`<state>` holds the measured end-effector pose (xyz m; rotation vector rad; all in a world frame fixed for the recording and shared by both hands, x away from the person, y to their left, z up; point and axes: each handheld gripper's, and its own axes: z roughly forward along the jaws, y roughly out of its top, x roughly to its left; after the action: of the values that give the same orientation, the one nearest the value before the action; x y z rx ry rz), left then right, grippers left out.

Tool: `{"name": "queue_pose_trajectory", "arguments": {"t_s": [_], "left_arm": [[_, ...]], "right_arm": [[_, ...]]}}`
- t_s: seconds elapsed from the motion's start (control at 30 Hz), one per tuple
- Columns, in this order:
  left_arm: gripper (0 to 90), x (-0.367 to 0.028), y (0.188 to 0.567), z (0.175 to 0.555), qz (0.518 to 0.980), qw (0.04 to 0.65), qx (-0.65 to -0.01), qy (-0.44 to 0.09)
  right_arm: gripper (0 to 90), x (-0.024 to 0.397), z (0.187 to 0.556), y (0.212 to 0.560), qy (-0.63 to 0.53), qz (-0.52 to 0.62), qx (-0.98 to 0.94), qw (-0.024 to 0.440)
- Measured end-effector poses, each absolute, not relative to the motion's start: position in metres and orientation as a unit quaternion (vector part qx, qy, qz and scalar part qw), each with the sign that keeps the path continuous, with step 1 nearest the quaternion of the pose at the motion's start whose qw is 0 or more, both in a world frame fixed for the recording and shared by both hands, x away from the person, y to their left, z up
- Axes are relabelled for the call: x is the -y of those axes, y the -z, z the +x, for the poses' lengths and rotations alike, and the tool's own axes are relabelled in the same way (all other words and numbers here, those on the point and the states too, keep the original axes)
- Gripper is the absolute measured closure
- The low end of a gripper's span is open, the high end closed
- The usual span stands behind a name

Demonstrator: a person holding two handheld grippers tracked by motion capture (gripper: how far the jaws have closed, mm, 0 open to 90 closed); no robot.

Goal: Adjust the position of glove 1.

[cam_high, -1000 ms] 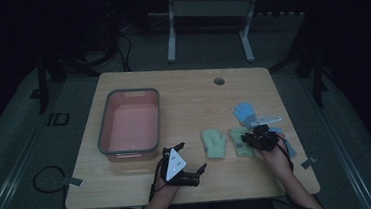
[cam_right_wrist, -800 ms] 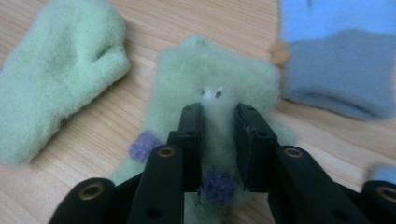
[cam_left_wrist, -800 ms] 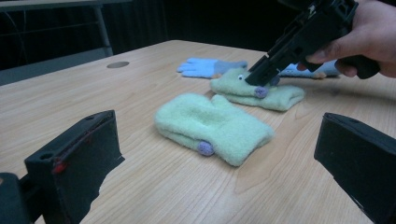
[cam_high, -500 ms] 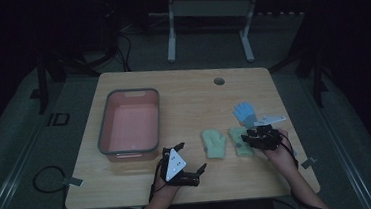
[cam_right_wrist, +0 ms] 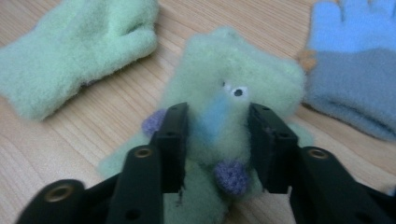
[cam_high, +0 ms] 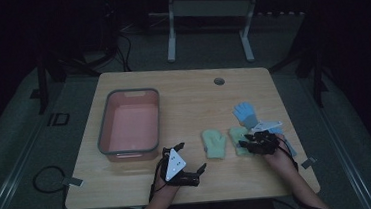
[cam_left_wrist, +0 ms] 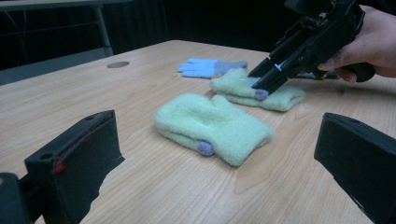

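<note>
**A:** Right gripper view first: what is the right gripper [cam_right_wrist: 217, 140] doing?

**B:** Its jaws straddle a bunched ridge of the green mitten [cam_right_wrist: 233, 84] and have just been closing on it; the fleece fills the gap and presses against both pads. A purple bobble [cam_right_wrist: 232, 176] sits between them, low down.

**A:** And around it?

**B:** A second green mitten [cam_right_wrist: 79, 51] lies flat just to one side, apart from the first. On the other side a blue glove [cam_right_wrist: 355, 70] lies close beside the pinched mitten; whether they touch I can't tell.

**A:** From above?

**B:** In the high view the right gripper [cam_high: 257, 143] sits at the near right of the counter [cam_high: 187, 89], on the mitten [cam_high: 237, 139], with the other mitten [cam_high: 214, 144] to its left and the glove [cam_high: 247, 113] behind.

**A:** The left gripper?

**B:** It [cam_high: 194, 173] rests near the front edge, jaws wide apart with nothing between them. A pink bin [cam_high: 129, 123] stands farther back on the left.
</note>
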<state>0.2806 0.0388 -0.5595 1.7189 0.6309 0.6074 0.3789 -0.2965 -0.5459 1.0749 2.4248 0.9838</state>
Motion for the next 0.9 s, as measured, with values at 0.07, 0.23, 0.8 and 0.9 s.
{"name": "queue_pose_trajectory", "arguments": {"t_s": [0.07, 0.23, 0.8, 0.9], "left_arm": [[0.2, -0.039, 0.560, 0.281, 0.732, 0.570, -0.269, -0.259], [0.2, -0.039, 0.560, 0.280, 0.731, 0.571, -0.269, -0.260], [0.2, -0.039, 0.560, 0.280, 0.731, 0.572, -0.268, -0.258], [0.2, -0.039, 0.560, 0.281, 0.731, 0.572, -0.269, -0.257]], "right_arm": [[76.5, 0.295, 0.377, 0.546, -0.343, 0.381, -0.844, 0.158], [83.3, 0.289, 0.373, 0.540, -0.331, 0.404, -0.836, 0.168], [83.6, 0.242, 0.350, 0.466, -0.393, 0.375, -0.811, 0.219], [83.6, 0.229, 0.350, 0.468, -0.397, 0.370, -0.814, 0.209]]}}
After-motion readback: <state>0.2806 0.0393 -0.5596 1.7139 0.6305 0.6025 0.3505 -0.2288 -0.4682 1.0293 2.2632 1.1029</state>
